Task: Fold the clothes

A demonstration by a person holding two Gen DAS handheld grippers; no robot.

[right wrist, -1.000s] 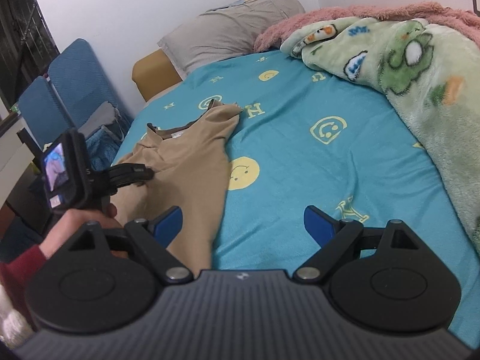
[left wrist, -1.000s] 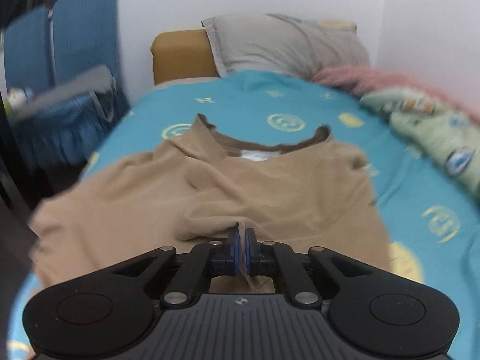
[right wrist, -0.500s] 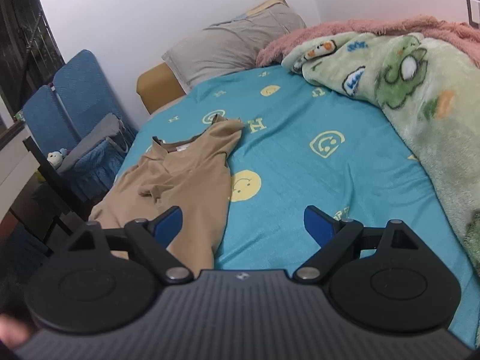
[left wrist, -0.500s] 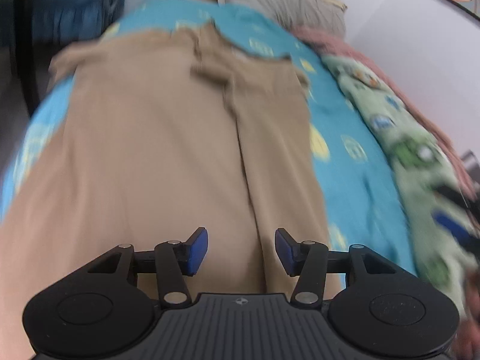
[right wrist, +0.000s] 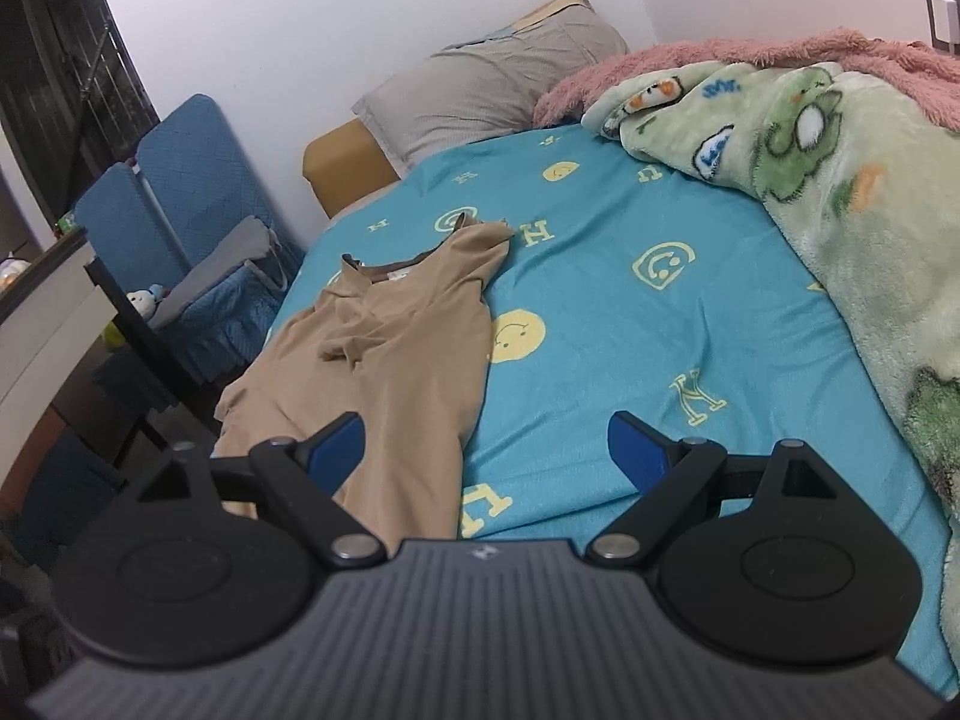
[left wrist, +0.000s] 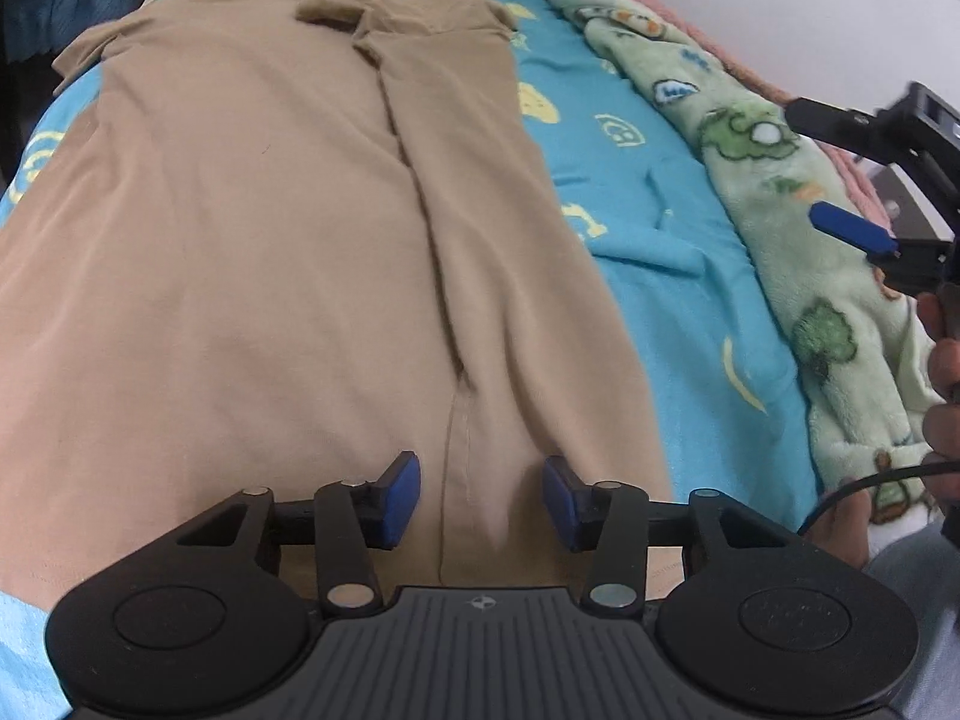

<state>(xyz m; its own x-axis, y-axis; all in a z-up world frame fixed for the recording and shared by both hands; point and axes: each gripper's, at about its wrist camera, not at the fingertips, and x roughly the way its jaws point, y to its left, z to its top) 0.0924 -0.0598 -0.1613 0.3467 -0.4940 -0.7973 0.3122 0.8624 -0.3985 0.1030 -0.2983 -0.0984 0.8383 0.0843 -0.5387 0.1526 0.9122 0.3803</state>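
A tan shirt (left wrist: 240, 240) lies flat on the bed, its right side folded over along a lengthwise crease. In the right wrist view the tan shirt (right wrist: 408, 348) lies near the bed's left edge, collar toward the pillow. My left gripper (left wrist: 480, 480) hovers over the hem end, pointing steeply down. Its jaws are closing, with the fold's edge lying between the blue pads, which do not press on it. My right gripper (right wrist: 486, 444) stands wide open above the turquoise sheet (right wrist: 660, 330), holding nothing. One of its blue fingers (left wrist: 852, 231) shows at the right of the left wrist view.
A green cartoon fleece blanket (right wrist: 840, 192) and a pink blanket (right wrist: 750, 54) are heaped along the bed's right side. A grey pillow (right wrist: 498, 84) lies at the head. Blue chairs (right wrist: 180, 180) with bags stand beside the bed's left edge.
My left gripper let go of the shirt cloth it pinched, opened, and swung down toward the hem, tilting steeply. It and its hand have left the right wrist view. The right gripper drifted slightly.
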